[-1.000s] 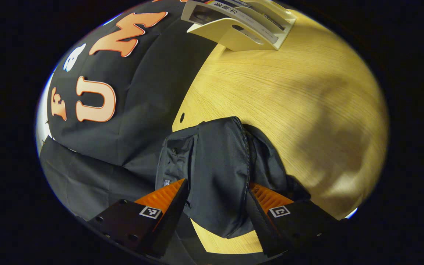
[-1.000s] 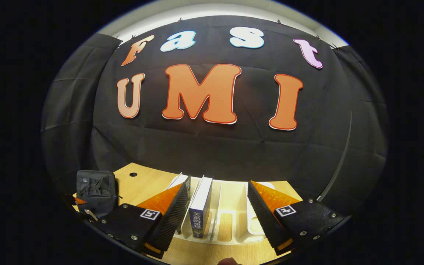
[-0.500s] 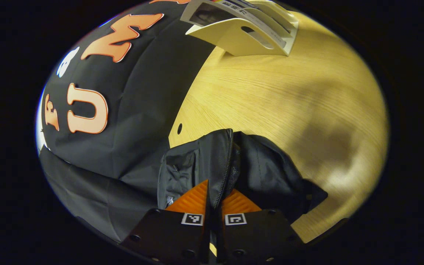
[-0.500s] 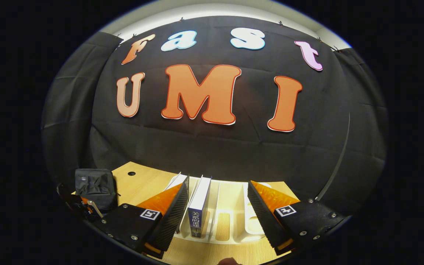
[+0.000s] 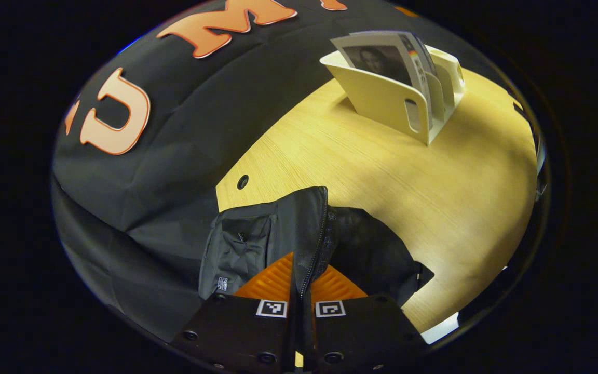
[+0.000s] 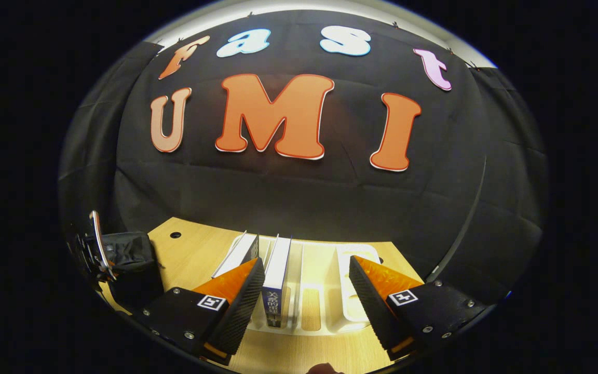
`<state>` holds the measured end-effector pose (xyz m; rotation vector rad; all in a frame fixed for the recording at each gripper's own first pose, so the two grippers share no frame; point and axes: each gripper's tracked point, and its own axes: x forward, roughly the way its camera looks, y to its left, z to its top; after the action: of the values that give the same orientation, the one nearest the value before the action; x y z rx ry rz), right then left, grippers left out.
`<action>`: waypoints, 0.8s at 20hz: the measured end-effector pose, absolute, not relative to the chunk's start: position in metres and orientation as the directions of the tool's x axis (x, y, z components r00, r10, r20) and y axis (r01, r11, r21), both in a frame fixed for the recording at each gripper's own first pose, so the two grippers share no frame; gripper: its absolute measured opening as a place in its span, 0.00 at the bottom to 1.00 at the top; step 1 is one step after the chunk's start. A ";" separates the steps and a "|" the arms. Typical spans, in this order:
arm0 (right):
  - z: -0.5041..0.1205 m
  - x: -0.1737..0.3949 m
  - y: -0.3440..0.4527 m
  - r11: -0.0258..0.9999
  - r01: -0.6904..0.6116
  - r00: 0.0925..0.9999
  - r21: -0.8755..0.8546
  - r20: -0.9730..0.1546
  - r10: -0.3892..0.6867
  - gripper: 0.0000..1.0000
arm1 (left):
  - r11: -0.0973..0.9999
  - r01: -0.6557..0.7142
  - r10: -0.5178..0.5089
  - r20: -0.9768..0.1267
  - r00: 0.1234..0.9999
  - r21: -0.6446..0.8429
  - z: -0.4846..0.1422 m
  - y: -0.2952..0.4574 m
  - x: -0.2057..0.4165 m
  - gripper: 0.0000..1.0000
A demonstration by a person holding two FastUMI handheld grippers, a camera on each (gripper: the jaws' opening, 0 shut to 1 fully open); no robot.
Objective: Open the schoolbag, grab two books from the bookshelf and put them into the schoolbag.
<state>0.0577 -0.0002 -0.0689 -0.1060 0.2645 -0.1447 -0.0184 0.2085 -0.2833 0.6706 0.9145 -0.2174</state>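
Left hand-held gripper (image 5: 301, 280) pinches the soft black fabric schoolbag (image 5: 278, 234) at its zipper edge; right hand-held gripper (image 6: 304, 283) gapes wide before stiff upright books (image 6: 276, 265) in a cream plastic bookshelf (image 6: 351, 317)

Left gripper (image 5: 300, 283) now pinching shut on the schoolbag (image 5: 299, 234) zipper edge (jaws wide apart a second ago, straddling the fabric). Bag flap pulling up, dark interior (image 5: 369, 249) opening beside it. Left view swinging so bookshelf (image 5: 397, 91) sits more upright. Right gripper (image 6: 304, 283) easing back slightly, books (image 6: 276, 272) sliding further up between its fingers.
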 end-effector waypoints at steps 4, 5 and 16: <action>-0.074 0.061 0.015 0.984 0.132 0.925 -0.118 -0.344 -0.165 0.98 | 0.815 0.463 0.014 -0.811 0.585 0.348 -0.243 0.225 -0.012 0.06; -0.075 0.063 0.021 0.986 0.126 0.916 -0.113 -0.368 -0.159 0.98 | 0.823 0.469 -0.009 -0.819 0.574 0.320 -0.234 0.228 -0.011 0.06; -0.077 0.104 0.090 0.998 -0.019 0.759 -0.062 -0.650 -0.026 0.98 | 0.860 0.510 -0.304 -0.824 0.479 -0.021 -0.168 0.227 0.016 0.06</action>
<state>0.1036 0.0896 -0.0768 -0.0659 0.7090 -0.0042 0.0155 0.2269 -0.1676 0.2397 0.9497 -0.5026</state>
